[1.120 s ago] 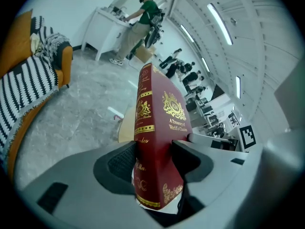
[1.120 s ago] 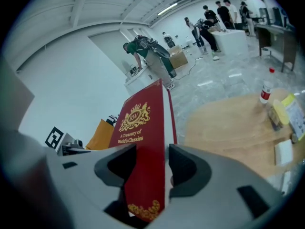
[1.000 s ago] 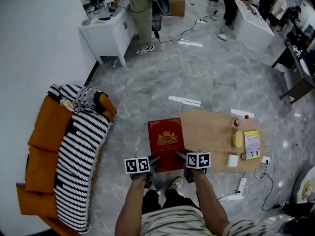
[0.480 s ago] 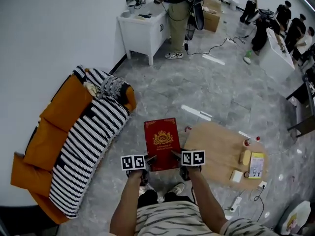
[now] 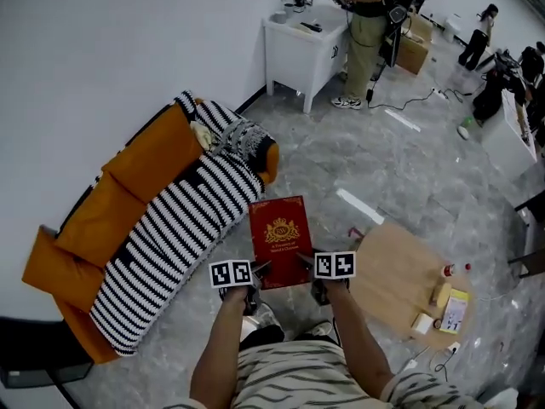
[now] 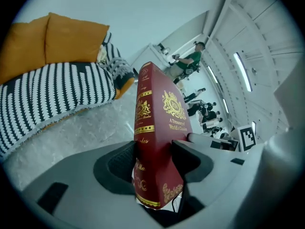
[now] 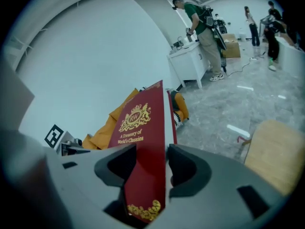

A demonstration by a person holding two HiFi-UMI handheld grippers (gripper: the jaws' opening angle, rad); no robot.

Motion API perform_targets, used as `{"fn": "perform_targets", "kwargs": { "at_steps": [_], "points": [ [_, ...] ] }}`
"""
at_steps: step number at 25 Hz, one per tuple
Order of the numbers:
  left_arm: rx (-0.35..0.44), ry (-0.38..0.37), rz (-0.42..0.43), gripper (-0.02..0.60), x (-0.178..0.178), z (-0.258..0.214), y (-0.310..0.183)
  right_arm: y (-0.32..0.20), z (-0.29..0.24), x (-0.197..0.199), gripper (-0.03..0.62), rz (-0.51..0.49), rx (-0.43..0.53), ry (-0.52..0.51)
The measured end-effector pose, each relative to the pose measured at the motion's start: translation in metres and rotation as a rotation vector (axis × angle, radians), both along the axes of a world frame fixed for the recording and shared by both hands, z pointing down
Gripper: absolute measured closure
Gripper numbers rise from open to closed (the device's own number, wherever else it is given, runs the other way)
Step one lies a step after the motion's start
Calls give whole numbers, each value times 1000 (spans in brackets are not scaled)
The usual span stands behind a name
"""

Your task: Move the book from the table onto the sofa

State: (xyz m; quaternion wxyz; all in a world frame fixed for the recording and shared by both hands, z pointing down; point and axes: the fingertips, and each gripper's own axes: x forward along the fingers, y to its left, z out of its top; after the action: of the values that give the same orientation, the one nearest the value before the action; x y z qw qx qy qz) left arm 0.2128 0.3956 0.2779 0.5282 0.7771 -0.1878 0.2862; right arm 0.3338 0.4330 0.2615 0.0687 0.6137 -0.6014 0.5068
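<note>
Gripping the book [image 5: 279, 239] by its near corners, left tongs [image 5: 258, 274] and right tongs [image 5: 306, 268] both clamped on it, in mid-air between table [image 5: 400, 279] and sofa [image 5: 111, 220]. Cover up, long axis pointing away from the body. Sofa just left, nearer the left tongs

book [image 5: 278, 241] between sofa [image 5: 140, 164] and table [image 5: 396, 275]

This looks like a big open lab or studio floor staged as a lounge. An orange sofa [image 5: 94, 228] and a low wooden table [image 5: 396, 275] stand on grey floor tiles [image 5: 341, 156]. Farther off, a person [image 5: 366, 24] stands at a white workbench [image 5: 298, 58], with a trailing cable [image 5: 409, 105] and a cardboard box [image 5: 415, 54] nearby.
</note>
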Motion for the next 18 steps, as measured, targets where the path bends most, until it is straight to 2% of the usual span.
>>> {"fn": "perform_targets", "kwargs": {
  "at_steps": [18],
  "points": [
    [5, 6, -280, 342, -160, -11, -106, -141, -12, -155, 370, -275, 10, 22]
  ]
}}
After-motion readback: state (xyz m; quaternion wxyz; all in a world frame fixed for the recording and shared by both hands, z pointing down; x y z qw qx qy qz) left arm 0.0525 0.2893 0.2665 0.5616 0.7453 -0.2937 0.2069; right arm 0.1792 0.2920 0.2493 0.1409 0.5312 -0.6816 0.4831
